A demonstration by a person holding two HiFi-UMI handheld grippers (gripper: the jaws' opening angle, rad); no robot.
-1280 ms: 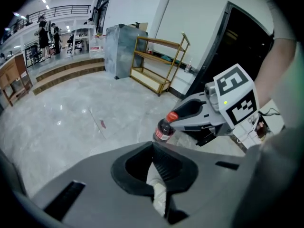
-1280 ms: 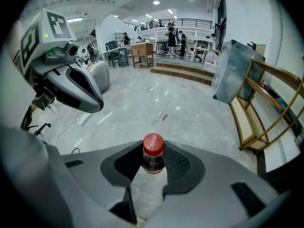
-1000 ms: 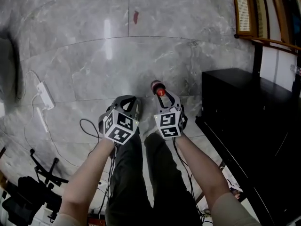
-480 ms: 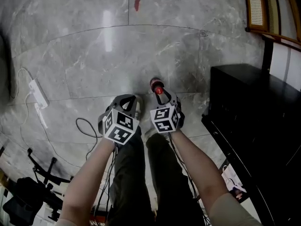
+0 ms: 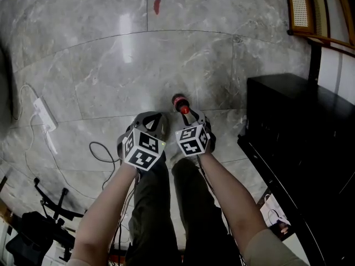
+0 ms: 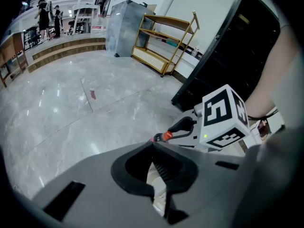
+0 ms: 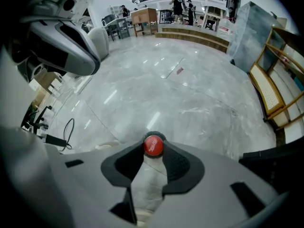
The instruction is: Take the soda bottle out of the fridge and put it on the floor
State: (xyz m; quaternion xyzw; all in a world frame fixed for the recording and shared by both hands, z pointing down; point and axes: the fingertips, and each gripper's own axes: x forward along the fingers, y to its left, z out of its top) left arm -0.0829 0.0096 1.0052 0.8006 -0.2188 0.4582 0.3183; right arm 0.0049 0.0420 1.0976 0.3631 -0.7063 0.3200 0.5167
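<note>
Both grippers have dropped toward the marble floor (image 5: 100,60) since the earlier frame, the right one further, and it now points steeper down.

Right gripper (image 5: 187,114): clamped on the soda bottle (image 5: 180,102) at the neck. The red cap (image 7: 153,145) sits right between the jaw tips in the right gripper view, and the jaws have just nipped in a touch on it. The bottle is upright, cap up, just ahead of the person's feet and left of the black cabinet (image 5: 299,126) (the fridge, I'd guess). The base is hidden under the cap and gripper, so I can't tell if it's touching the floor yet.

Left gripper (image 5: 154,122): jaw tips together, nothing in them, hanging just beside the right one.

Handling, my read:
- a dark ring around the cap suggests there's soda in it, so expect some weight below the grip
- smooth plastic fresh from a fridge is likely slick
- the neck under the cap collar is the right hold, since the collar acts as a stop
- it's tall and narrow, so it tips easily; get the base flat before letting go
</note>
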